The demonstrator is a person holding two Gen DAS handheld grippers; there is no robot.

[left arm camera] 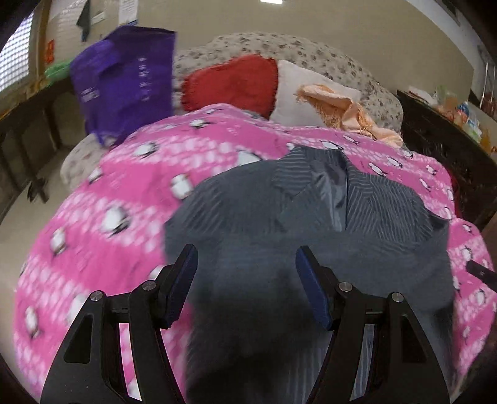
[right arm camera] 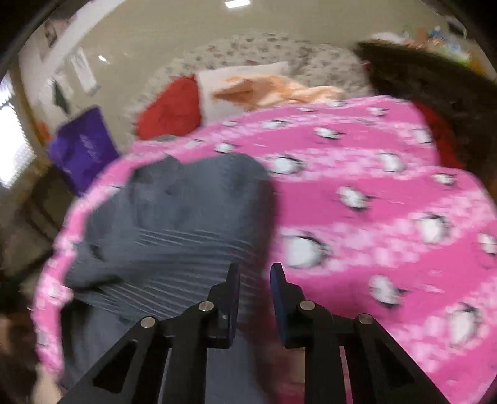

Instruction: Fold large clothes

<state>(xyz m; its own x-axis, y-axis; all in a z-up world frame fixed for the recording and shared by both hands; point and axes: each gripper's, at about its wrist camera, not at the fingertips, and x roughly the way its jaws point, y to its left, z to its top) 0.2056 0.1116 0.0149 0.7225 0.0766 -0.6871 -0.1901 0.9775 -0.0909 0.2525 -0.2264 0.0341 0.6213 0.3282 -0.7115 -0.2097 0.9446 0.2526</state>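
Pink fleece blanket printed with white penguins covers the bed, and on it, nearest both cameras, lies the dark grey pinstriped shirt, collar pointing toward the pillows and its lower part running down under the left gripper's view. The left gripper hangs over the shirt with its blue-padded jaws set wide apart and nothing between them. The right gripper sits over the shirt's right edge, where grey cloth meets pink blanket; its jaws are only narrowly parted, and through the motion blur no cloth seems to be caught between the pads, though that is hard to judge.

Beyond the shirt, at the head of the bed, a red fringed cushion leans beside a white pillow, with a peach fringed cloth draped across the pillow. A purple fabric bag stands at the bed's left corner. Behind them all rises a grey floral-patterned bedding heap against a beige wall. A dark wooden shelf cluttered with small items stands to the right.
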